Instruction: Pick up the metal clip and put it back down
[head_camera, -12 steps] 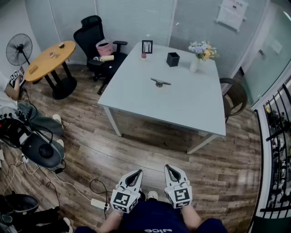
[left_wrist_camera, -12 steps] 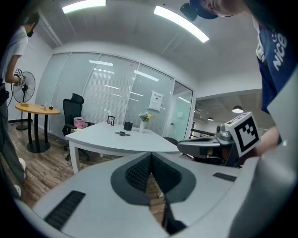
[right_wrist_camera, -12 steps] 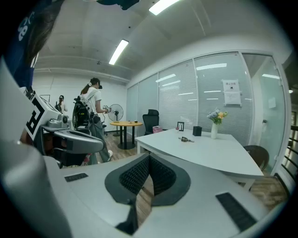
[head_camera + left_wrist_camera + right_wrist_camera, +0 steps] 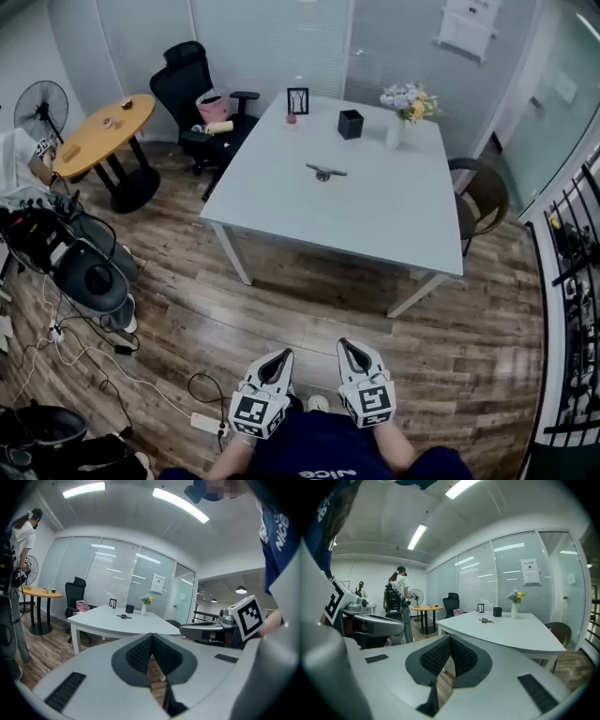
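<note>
**Head view.** Metal clip lies flat on the white table, toward its far left part. Its long axis runs across the picture, the right end dipping slightly toward the near edge. Bare tabletop all round it. Picture frame, black box and flower vase stand by the far edge, apart from the clip. Left gripper and right gripper sit low by the person's body, well apart from the table, with open floor between.

**Left gripper view.** Jaws clenched together, nothing between them. Clip is a tiny dark shape on the tabletop, detail unreadable.

**Right gripper view.** Jaws pressed together, empty. Clip small and far away, its ends hard to tell apart.
</note>
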Demonstrator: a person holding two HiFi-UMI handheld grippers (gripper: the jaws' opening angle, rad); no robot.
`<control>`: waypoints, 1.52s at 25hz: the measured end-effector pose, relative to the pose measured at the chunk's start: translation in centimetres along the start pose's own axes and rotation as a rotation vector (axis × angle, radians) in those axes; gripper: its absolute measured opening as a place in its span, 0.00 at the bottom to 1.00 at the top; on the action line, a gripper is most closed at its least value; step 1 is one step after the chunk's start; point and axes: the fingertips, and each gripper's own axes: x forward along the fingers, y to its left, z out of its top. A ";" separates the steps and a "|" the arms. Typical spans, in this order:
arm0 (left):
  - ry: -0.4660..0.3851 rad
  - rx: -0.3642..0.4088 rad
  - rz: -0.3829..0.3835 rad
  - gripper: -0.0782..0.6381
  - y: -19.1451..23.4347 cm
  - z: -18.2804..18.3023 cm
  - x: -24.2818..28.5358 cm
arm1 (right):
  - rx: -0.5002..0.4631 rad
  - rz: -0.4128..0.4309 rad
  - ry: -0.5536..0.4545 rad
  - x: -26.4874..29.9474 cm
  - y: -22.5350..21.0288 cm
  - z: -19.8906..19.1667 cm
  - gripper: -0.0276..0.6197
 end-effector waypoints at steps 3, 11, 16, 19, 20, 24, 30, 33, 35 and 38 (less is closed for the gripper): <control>0.008 0.005 -0.004 0.11 -0.2 0.0 0.1 | 0.016 -0.040 -0.023 -0.6 -1.1 0.3 0.08; -0.008 -0.053 -0.024 0.66 0.4 -0.1 0.1 | 0.054 0.052 -0.025 -0.7 -0.3 -0.1 0.71; -0.022 -0.066 -0.046 0.72 1.7 0.5 0.1 | 0.060 0.016 -0.003 0.1 -0.5 -0.2 0.76; -0.017 -0.068 -0.095 0.72 2.3 0.7 0.2 | 0.063 -0.001 0.005 0.8 -0.2 0.0 0.75; -0.011 -0.068 -0.104 0.72 2.6 0.7 0.1 | 0.061 -0.008 0.006 1.1 -0.1 0.0 0.75; 0.020 -0.062 -0.127 0.72 4.3 0.0 -0.1 | 0.070 -0.036 0.000 2.2 0.8 0.0 0.75; 0.030 -0.058 -0.147 0.71 6.3 0.3 0.0 | 0.101 -0.072 0.020 2.9 1.9 -1.0 0.74; 0.062 -0.040 -0.140 0.71 6.8 -0.6 -0.1 | 0.102 -0.079 0.040 2.9 2.2 -1.7 0.73; 0.070 -0.040 -0.138 0.71 6.8 -0.9 0.0 | 0.097 -0.079 0.044 3.0 2.0 -1.9 0.73; 0.071 -0.051 -0.138 0.71 6.8 -1.1 0.7 | 0.098 -0.074 0.048 3.8 1.3 -2.0 0.73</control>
